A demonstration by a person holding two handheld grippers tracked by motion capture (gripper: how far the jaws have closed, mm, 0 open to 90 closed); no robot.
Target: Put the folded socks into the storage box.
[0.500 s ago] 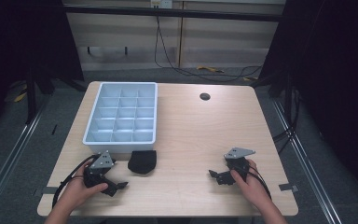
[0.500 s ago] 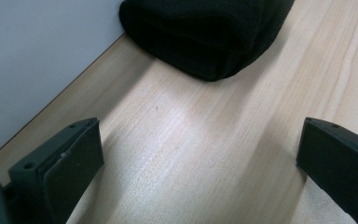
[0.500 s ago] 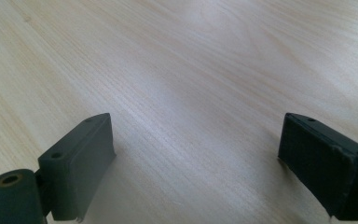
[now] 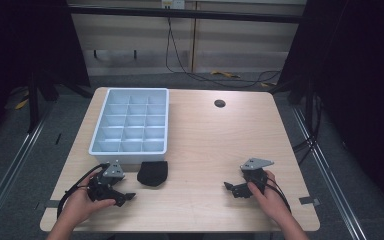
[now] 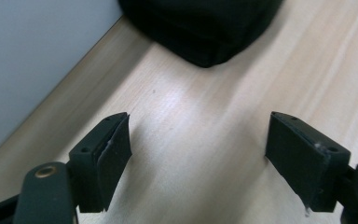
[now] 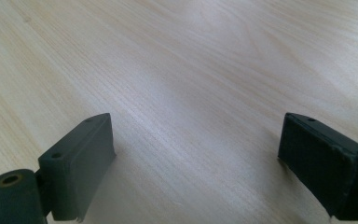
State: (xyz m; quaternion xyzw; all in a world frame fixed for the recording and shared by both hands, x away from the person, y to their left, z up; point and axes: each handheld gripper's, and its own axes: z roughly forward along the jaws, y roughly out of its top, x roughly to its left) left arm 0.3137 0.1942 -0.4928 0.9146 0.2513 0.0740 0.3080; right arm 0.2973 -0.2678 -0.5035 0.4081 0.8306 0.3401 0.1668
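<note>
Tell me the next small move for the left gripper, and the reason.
Probably ease the left gripper forward toward the black pouch. Its jaws stand wide open with bare table between them, and the pouch lies just ahead, beside the compartment tray, not yet touched.

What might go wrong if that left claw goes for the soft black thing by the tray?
The black pouch lies right against the compartment tray, so the left gripper, fingers open, might bump the tray's wall. The pouch looks limp; it may bunch up or slide on the smooth table rather than lift cleanly. The right gripper sits too far away to steady it.
</note>
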